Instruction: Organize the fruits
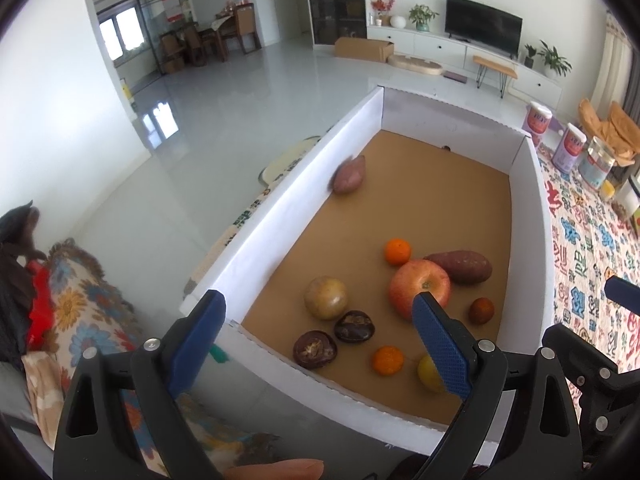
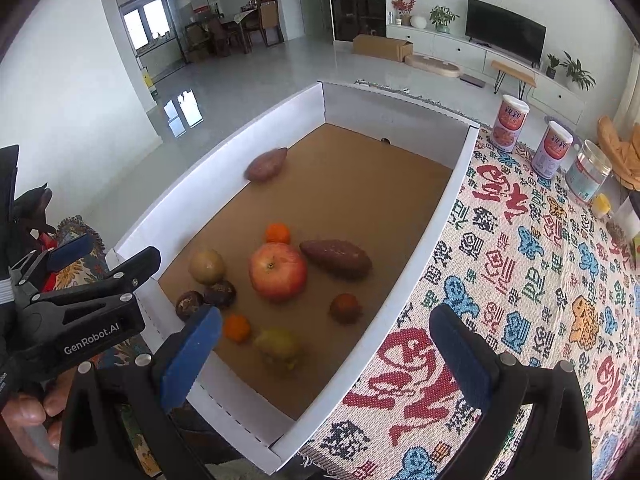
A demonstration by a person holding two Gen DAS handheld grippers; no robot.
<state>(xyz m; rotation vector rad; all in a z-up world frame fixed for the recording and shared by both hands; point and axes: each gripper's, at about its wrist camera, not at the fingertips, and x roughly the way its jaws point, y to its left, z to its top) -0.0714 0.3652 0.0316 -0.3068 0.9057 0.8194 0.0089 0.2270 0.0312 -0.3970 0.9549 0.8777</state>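
Note:
A white-walled box with a brown floor holds the fruits. Near its front lie a red apple, a sweet potato, two oranges, a yellow-brown round fruit, two dark wrinkled fruits, a small dark red fruit and a blurred yellow fruit. Another sweet potato rests against the far left wall. My left gripper hovers open over the box's near left corner. My right gripper is open above the near right wall. Both are empty.
The box sits on a patterned woven cloth. Two pink-labelled cans and a glass jar stand at the cloth's far right. A floral cushion lies left of the box. A person's fingers hold the left gripper.

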